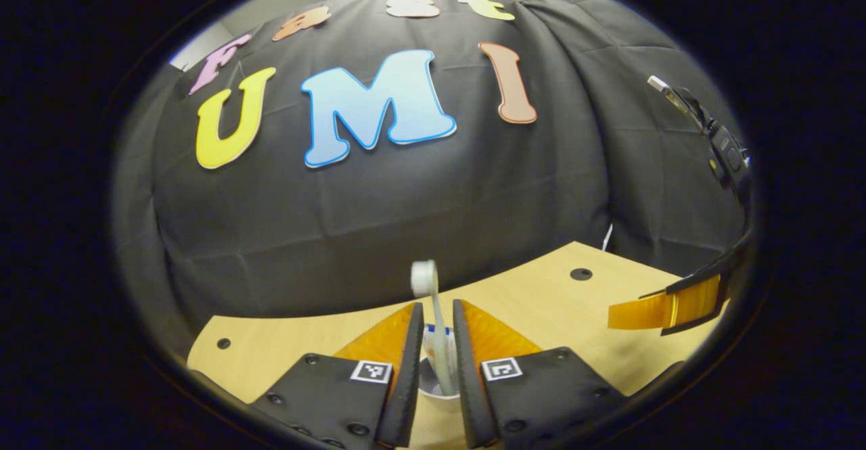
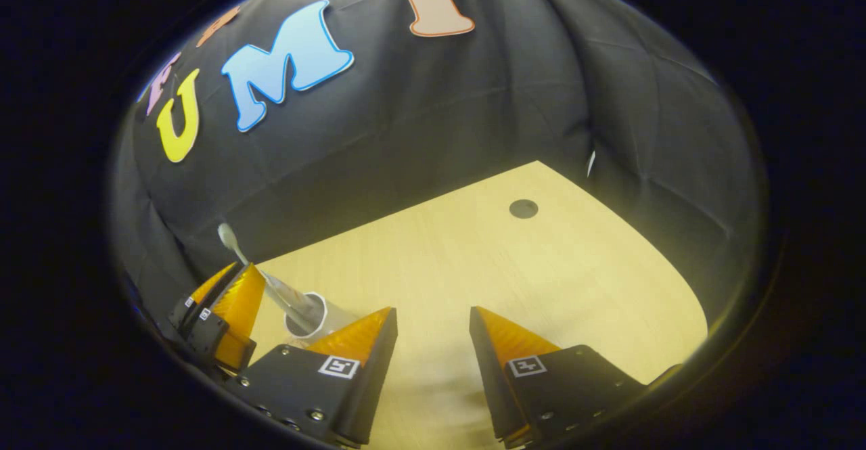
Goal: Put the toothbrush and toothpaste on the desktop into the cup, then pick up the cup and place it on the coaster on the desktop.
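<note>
Desktop (image 1: pixel 541 301): cup (image 1: pixel 436 392) between left hand-held gripper's (image 1: pixel 436 342) fingers.

Even, soft overhead light brightens the wooden desktop (image 2: pixel 473 267) without glare, while the cloth wall behind it stays dim. Fisheye distortion bows the desktop's edges in both views. Near the desktop's front, the picture is slightly blurred; shadows are faint.

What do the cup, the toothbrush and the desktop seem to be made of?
Cup: white, smooth, thin-rimmed, likely plastic or glazed ceramic; the look leaves it open. Toothbrush: pale and slightly see-through along the handle, probably plastic. Desktop: light wood-grain surface with a matte sheen, possibly laminate rather than solid wood.
</note>
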Motion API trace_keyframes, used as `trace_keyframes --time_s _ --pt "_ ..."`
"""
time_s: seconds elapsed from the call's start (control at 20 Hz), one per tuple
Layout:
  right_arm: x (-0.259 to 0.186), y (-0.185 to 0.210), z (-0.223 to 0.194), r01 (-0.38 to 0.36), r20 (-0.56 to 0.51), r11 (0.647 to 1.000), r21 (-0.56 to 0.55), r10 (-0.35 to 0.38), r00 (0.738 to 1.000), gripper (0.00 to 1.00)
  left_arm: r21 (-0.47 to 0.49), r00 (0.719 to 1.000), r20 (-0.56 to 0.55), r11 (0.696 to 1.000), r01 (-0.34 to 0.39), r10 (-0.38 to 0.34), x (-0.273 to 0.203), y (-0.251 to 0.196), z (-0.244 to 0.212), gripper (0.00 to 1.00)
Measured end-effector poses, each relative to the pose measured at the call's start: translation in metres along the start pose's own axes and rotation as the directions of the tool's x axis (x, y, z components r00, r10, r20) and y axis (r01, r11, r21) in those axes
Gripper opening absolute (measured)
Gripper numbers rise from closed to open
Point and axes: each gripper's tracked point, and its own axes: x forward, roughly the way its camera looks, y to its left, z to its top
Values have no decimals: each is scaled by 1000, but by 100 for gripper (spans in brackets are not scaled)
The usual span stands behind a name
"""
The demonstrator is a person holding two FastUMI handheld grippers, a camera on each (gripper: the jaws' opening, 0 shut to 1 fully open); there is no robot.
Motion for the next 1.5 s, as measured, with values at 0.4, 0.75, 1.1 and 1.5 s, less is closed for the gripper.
trace_keyframes --time_s 0.4,0.75,1.1,1.5 --pt "-2 11 -2 -23 -8 1000 12 23 1000 65 7 1000 6 1000 10 -10 -7 -2 9 42" --pt "-7 23 -11 -63 -34 997 -48 62 998 65 -24 1000 21 1000 5 -4 -27 8 20 41" --pt "-11 47 -17 -163 -83 973 -165 151 985 65 -43 999 23 999 -30 31 -54 38 31 41" --pt "-14 81 -22 -295 -172 878 -376 247 954 65 -97 994 -16 989 -110 109 -97 81 29 41"
